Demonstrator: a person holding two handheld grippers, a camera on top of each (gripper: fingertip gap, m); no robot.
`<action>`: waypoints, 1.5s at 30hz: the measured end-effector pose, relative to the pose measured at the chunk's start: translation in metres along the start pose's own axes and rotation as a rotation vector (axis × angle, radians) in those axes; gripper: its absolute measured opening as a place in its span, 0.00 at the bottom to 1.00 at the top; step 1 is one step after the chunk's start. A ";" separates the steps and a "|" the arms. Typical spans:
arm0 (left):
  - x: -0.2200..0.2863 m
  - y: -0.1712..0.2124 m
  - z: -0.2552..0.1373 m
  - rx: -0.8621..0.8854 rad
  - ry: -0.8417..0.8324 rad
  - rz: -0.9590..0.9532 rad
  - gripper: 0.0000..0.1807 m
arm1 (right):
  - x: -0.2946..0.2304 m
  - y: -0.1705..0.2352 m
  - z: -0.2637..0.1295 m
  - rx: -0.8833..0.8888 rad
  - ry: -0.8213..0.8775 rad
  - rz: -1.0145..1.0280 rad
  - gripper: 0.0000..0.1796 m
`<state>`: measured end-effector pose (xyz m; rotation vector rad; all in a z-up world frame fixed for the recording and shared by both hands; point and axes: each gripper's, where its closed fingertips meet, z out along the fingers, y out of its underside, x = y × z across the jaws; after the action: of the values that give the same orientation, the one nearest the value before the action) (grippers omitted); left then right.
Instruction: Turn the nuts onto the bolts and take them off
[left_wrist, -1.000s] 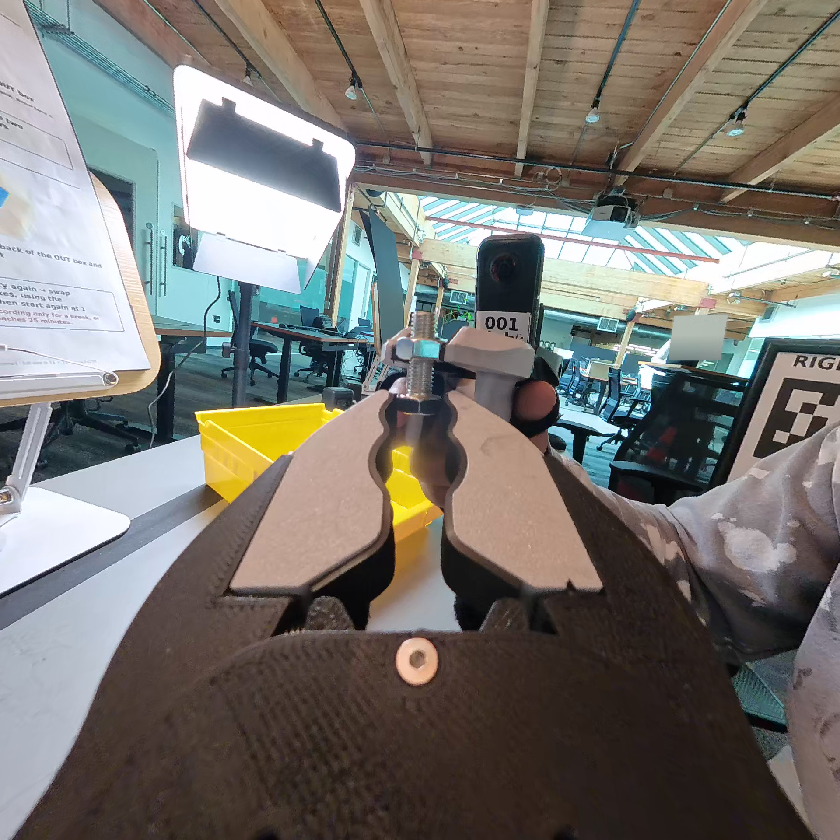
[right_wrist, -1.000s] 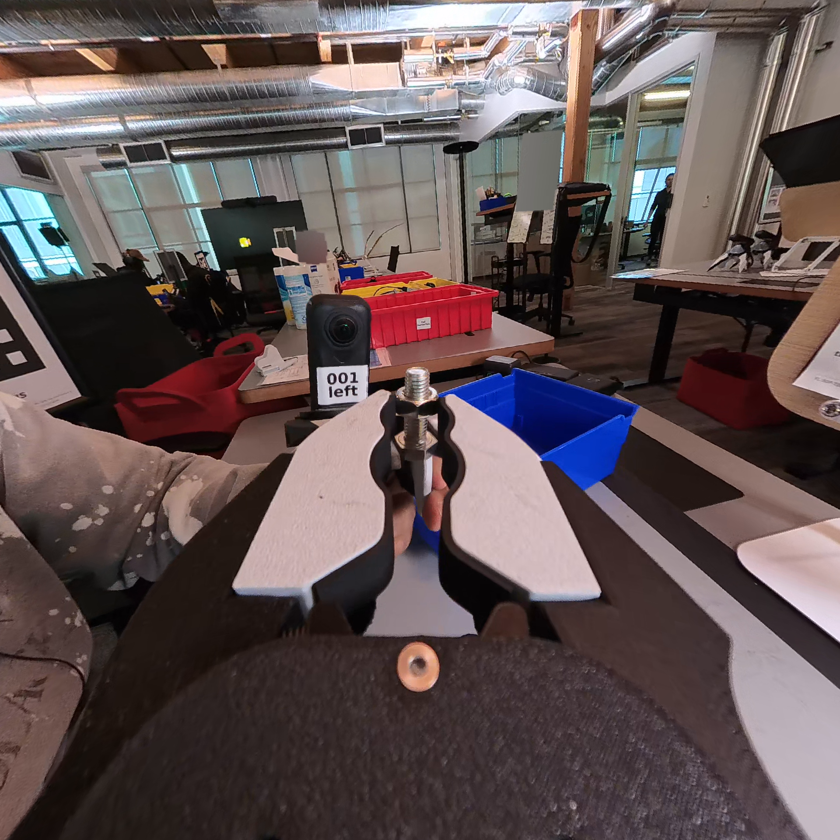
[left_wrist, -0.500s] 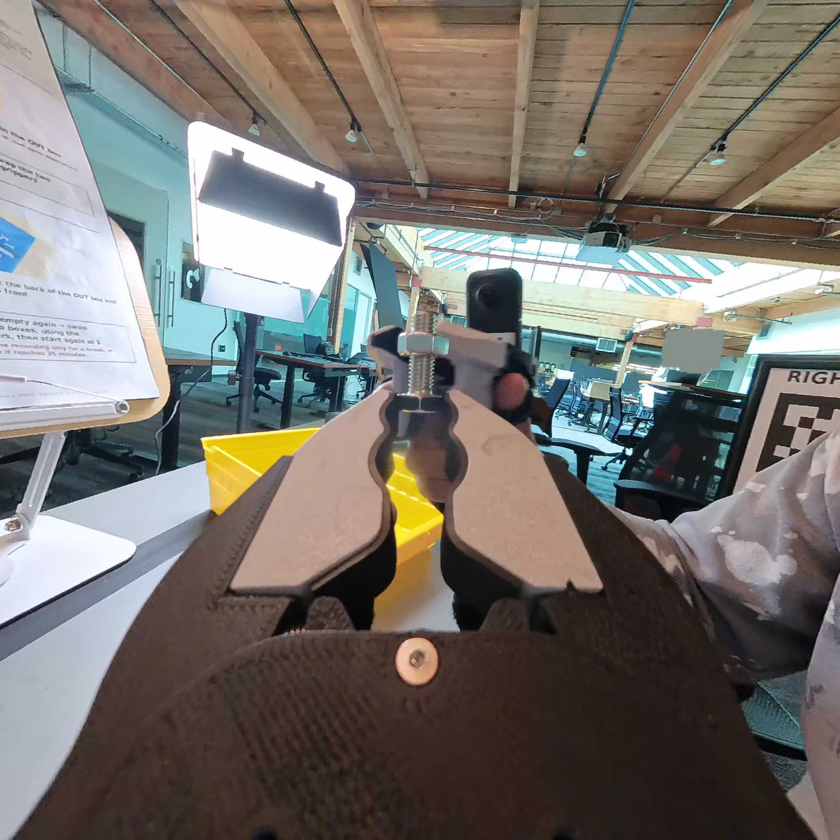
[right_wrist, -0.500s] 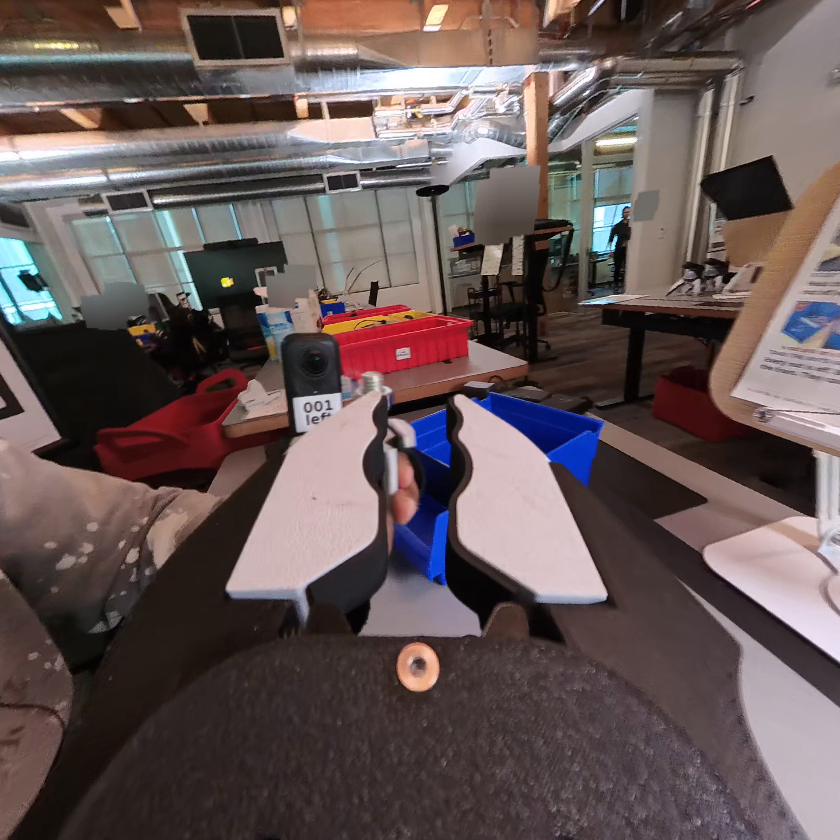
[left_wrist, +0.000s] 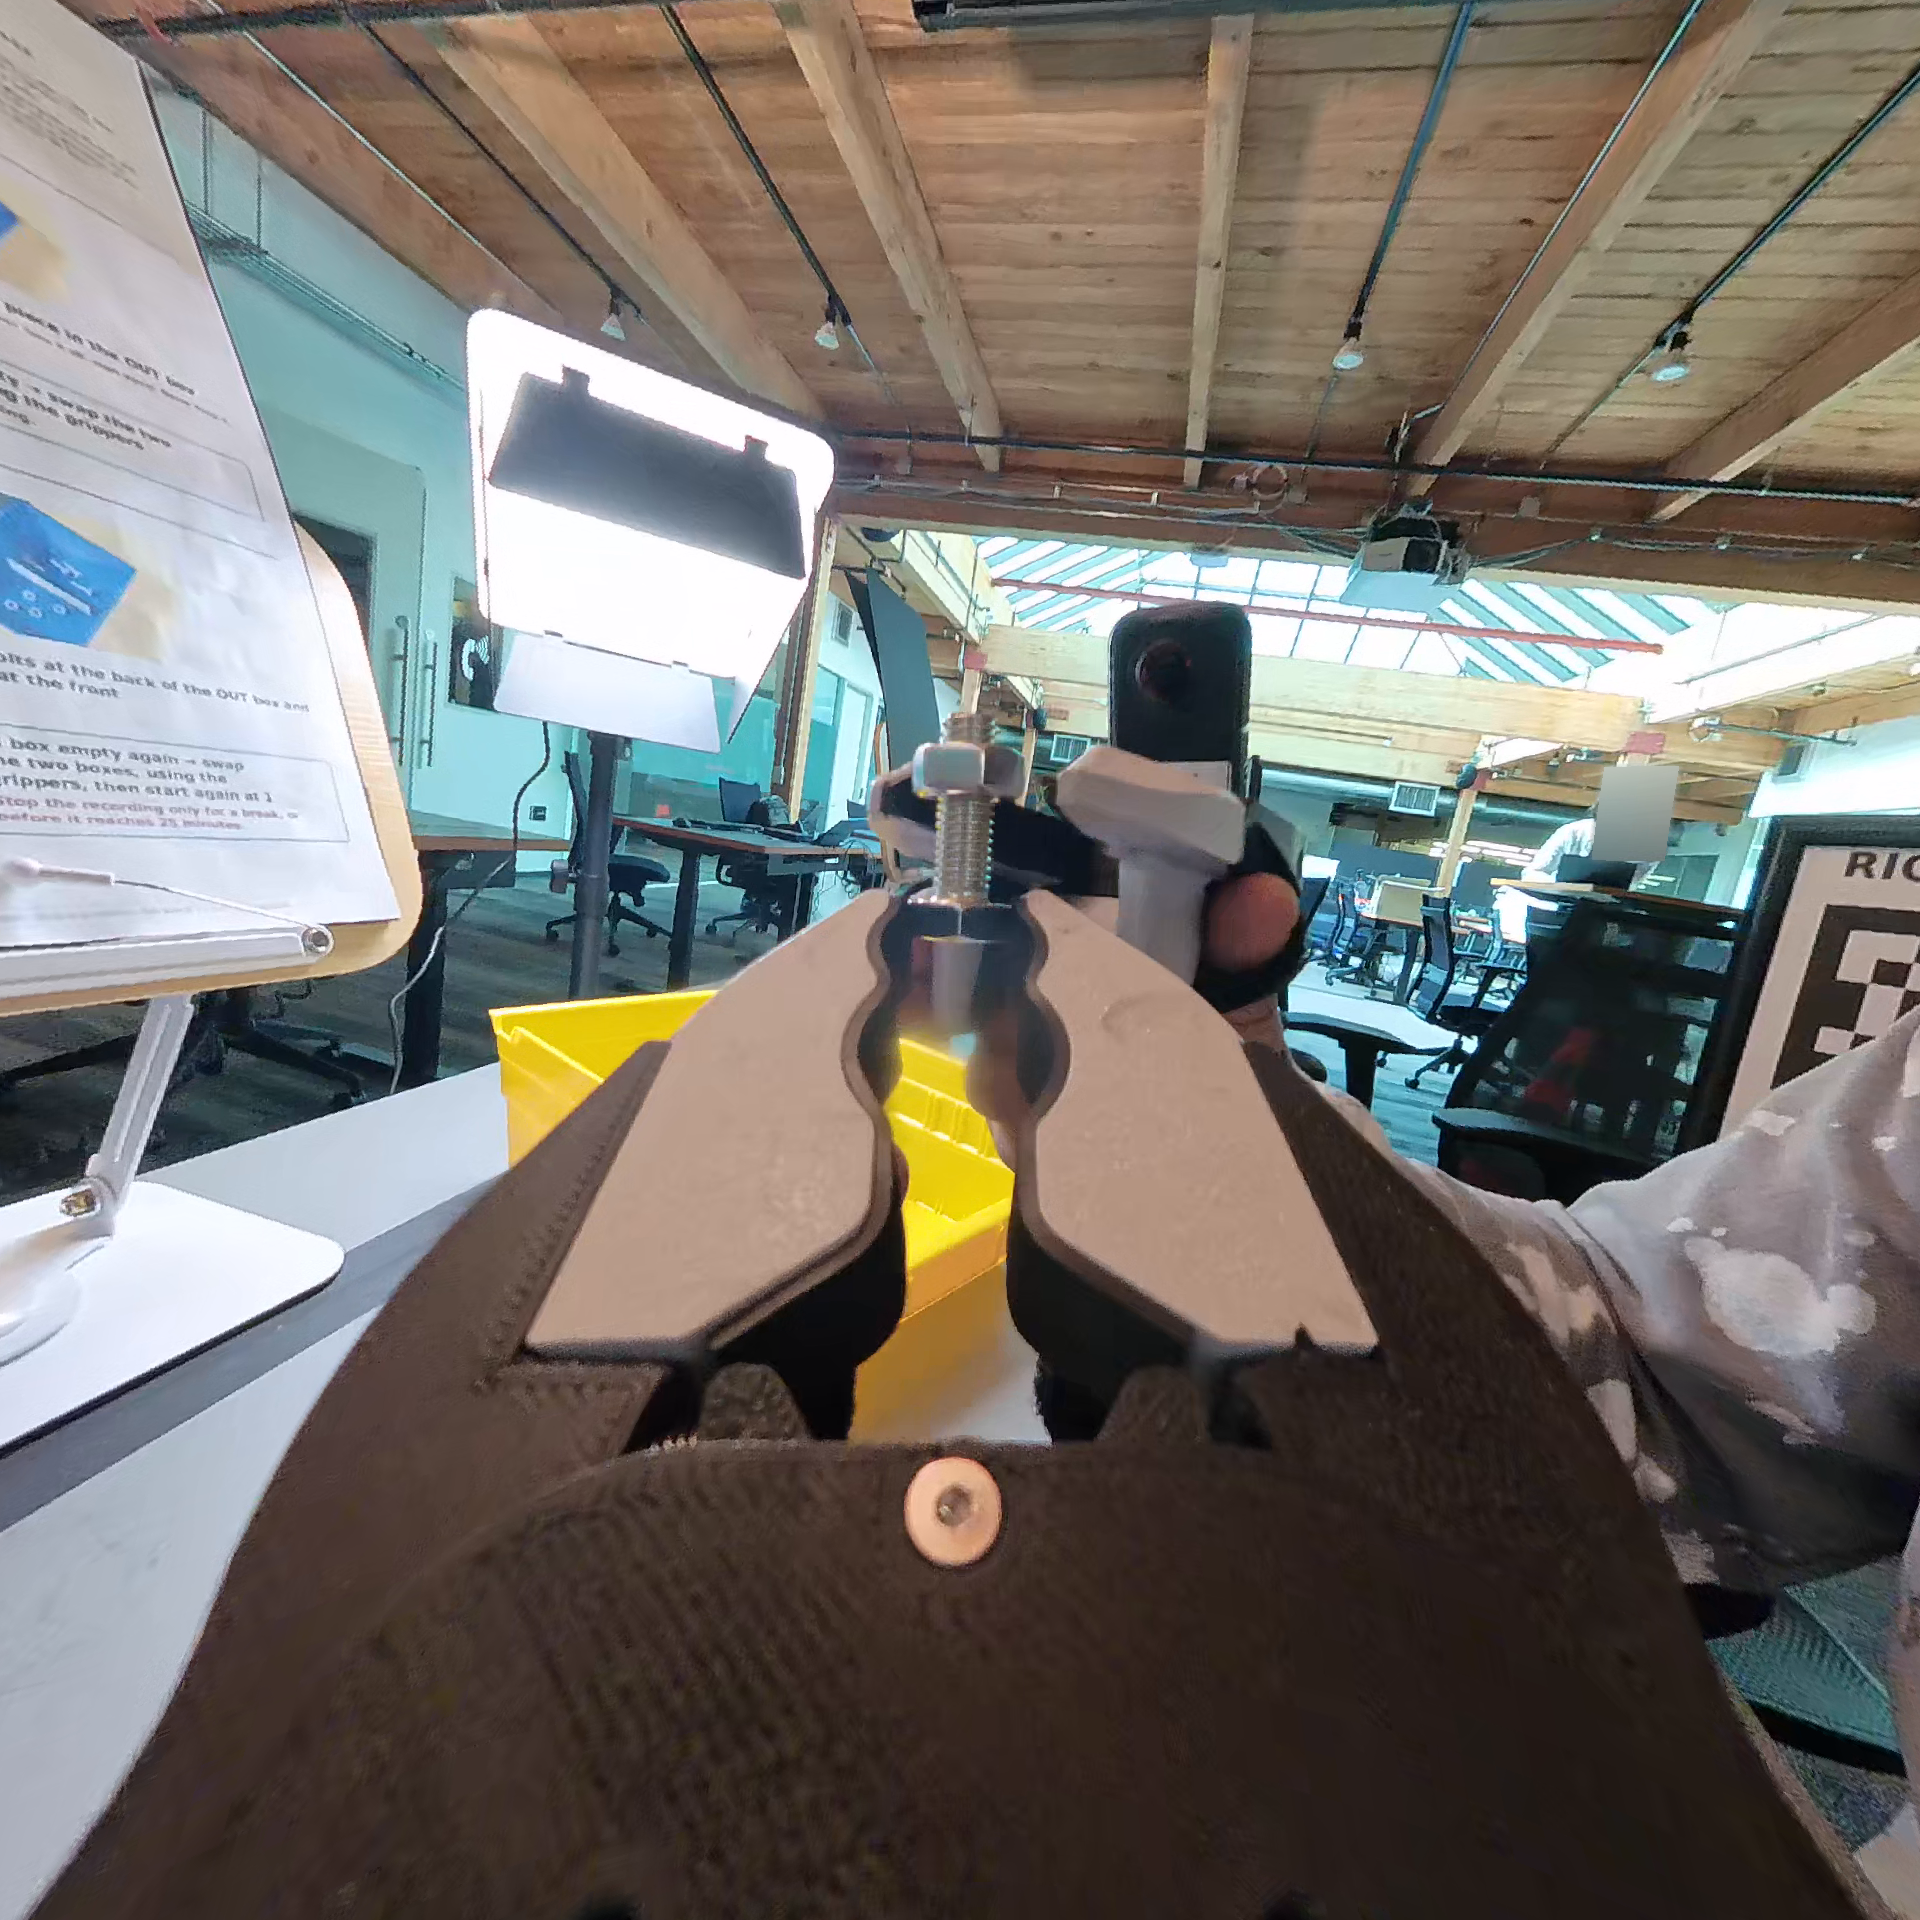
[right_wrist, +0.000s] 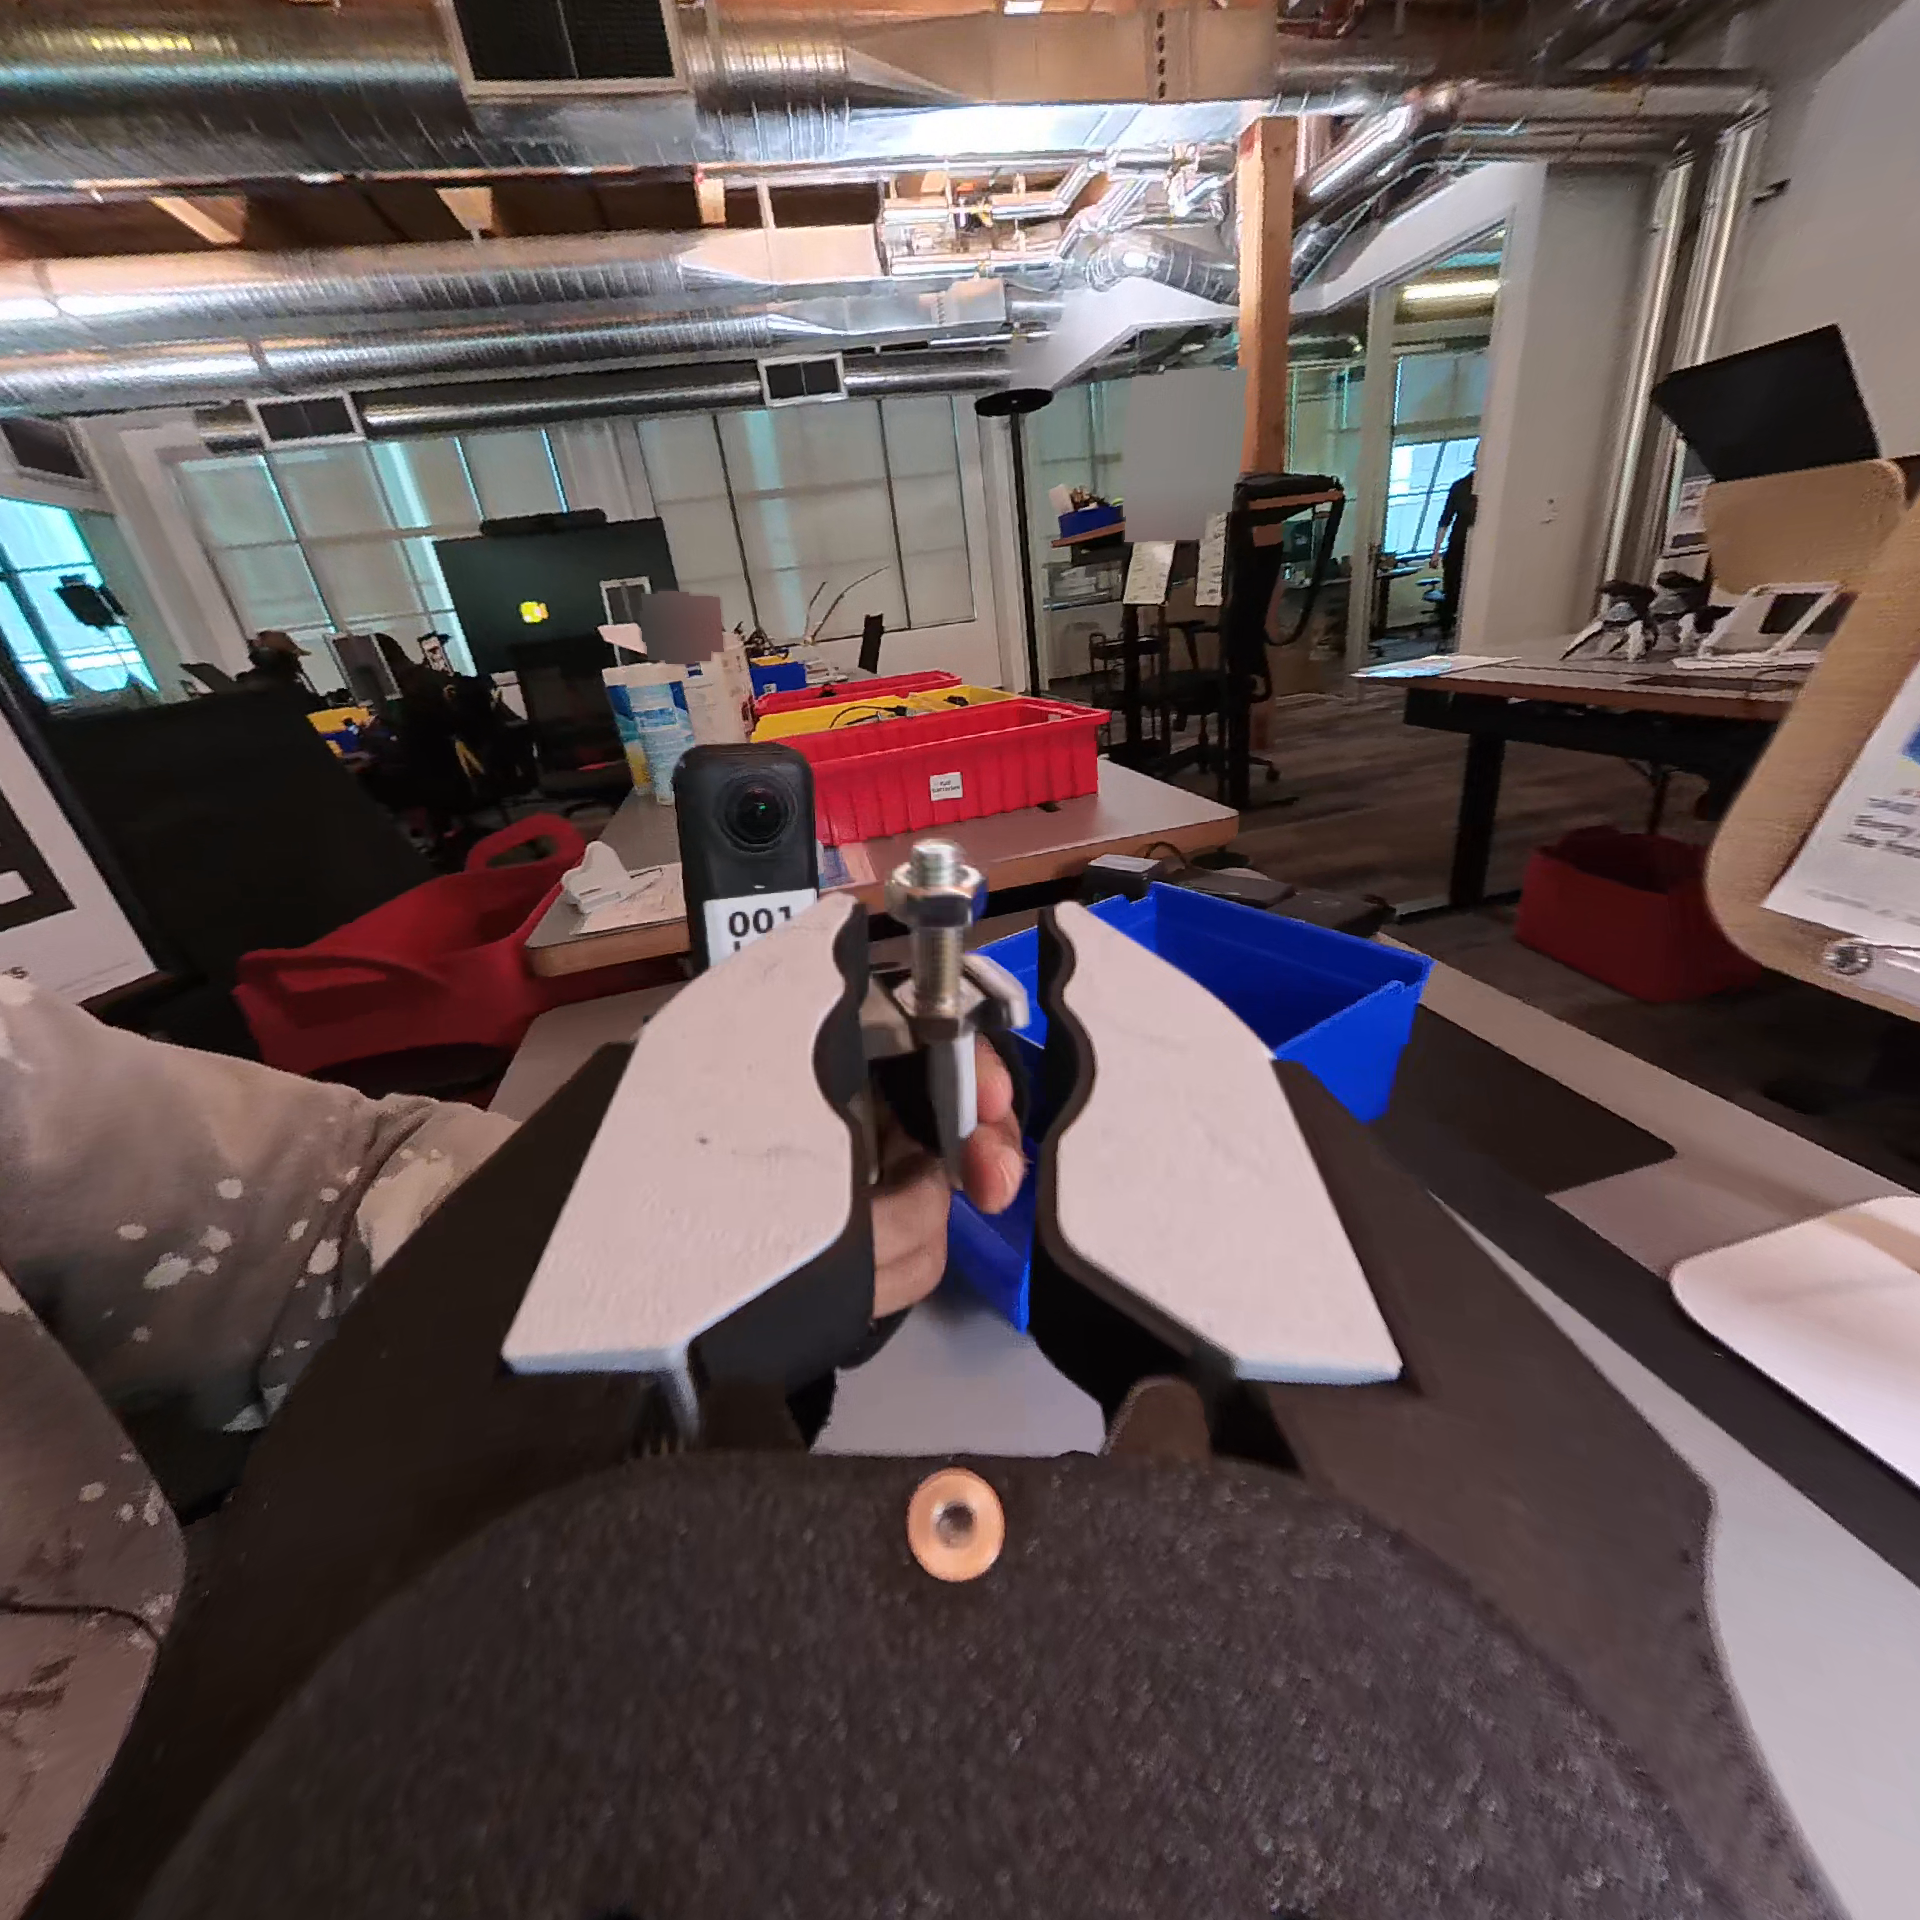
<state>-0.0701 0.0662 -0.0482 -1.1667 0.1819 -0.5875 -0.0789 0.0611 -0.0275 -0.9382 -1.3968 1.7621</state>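
Bolt held upright between two hand-held grippers above the bins

Yellow bin at 9 o'clock, blue bin at 2; left gripper clamps the bolt, right gripper spread around its nut; printed sheets, writing left unread

Bright daylit room, glaring panel lamp (blown out), fisheye-bent edges

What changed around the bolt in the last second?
The right gripper let go of the silver hex nut, swung aside, and is back with jaws open either side of it. The left gripper stayed shut on the threaded steel bolt; the nut remains near its tip.
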 end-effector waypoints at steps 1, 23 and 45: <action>0.001 0.002 0.001 -0.004 0.002 0.006 0.10 | -0.001 0.001 0.002 -0.002 0.000 0.002 0.17; 0.006 -0.010 -0.002 0.033 0.028 0.021 0.10 | 0.009 -0.012 -0.009 0.061 0.020 0.031 0.15; 0.011 -0.009 -0.002 0.045 0.058 0.023 0.10 | 0.012 -0.017 -0.011 0.083 0.059 0.018 0.08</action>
<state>-0.0646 0.0567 -0.0387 -1.1034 0.2301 -0.6027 -0.0746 0.0798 -0.0137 -0.9528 -1.2726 1.7773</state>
